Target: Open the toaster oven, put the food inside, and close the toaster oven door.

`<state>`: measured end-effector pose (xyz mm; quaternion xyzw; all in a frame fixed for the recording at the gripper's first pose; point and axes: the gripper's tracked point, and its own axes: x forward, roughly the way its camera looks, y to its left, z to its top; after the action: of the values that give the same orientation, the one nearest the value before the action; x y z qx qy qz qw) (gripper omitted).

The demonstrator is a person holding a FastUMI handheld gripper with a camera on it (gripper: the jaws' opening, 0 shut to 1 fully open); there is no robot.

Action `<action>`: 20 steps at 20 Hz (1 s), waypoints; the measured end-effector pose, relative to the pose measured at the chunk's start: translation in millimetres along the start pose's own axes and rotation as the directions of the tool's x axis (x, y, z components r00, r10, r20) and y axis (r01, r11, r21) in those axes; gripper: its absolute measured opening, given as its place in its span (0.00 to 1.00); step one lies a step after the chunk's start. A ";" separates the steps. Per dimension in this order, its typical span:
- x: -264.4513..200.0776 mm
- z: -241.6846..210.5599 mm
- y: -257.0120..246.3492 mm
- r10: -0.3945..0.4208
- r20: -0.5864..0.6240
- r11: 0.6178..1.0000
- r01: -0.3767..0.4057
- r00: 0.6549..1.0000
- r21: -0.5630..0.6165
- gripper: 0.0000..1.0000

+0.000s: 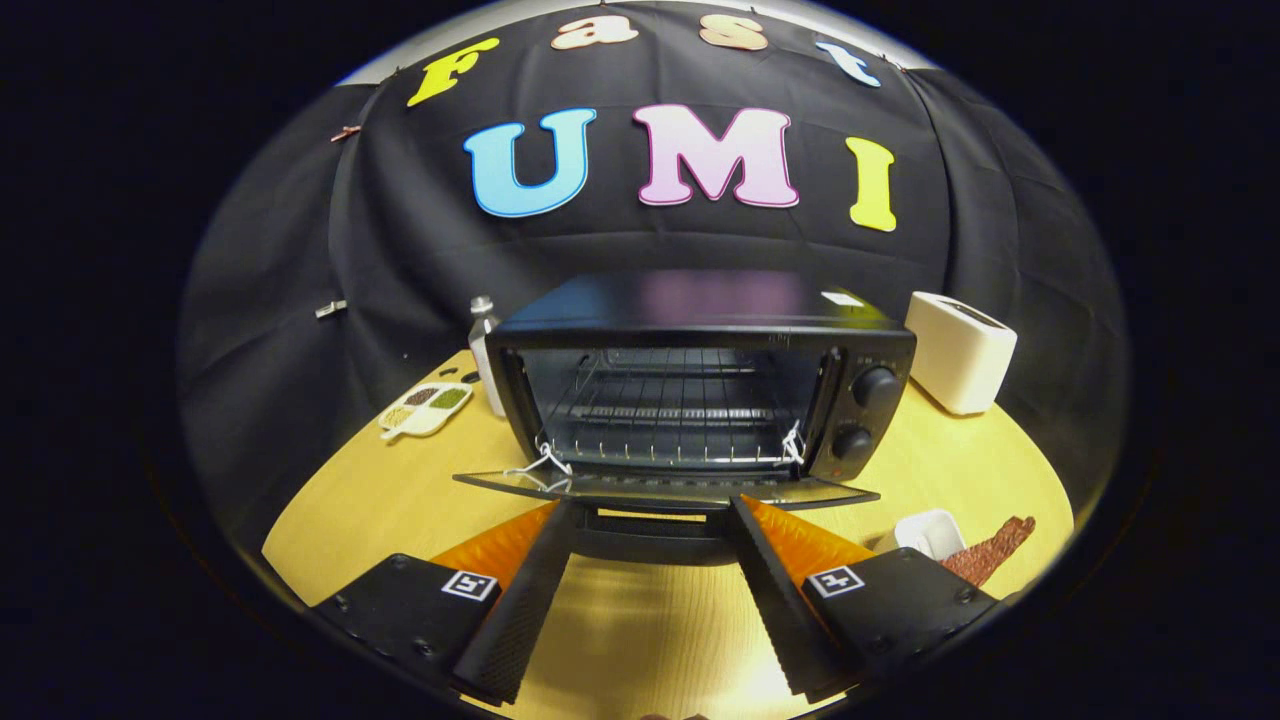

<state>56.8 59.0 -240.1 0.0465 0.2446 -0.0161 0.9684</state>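
Gripper view: my gripper point(655, 510) hangs wide open and empty just in front of the toaster oven point(700, 390), whose door point(665, 490) is folded down flat.

Food, a reddish-brown strip point(990, 550), lies on the wooden table point(350, 500) to my near right beside a small white dish point(930, 530). It looks light, thin and probably brittle or floppy; I would pinch it gently across its middle.
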 end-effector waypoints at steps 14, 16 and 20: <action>-38.7 -5.0 -56.1 0.025 -0.056 1.000 -0.026 0.998 -0.015 0.97; -54.1 12.1 -79.5 0.026 -0.051 0.999 -0.028 0.998 -0.041 0.97; -76.1 48.6 -139.5 0.024 -0.024 0.996 -0.026 0.999 -0.080 0.97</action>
<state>5.3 -84.0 -172.8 0.0108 0.2557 0.0065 0.9667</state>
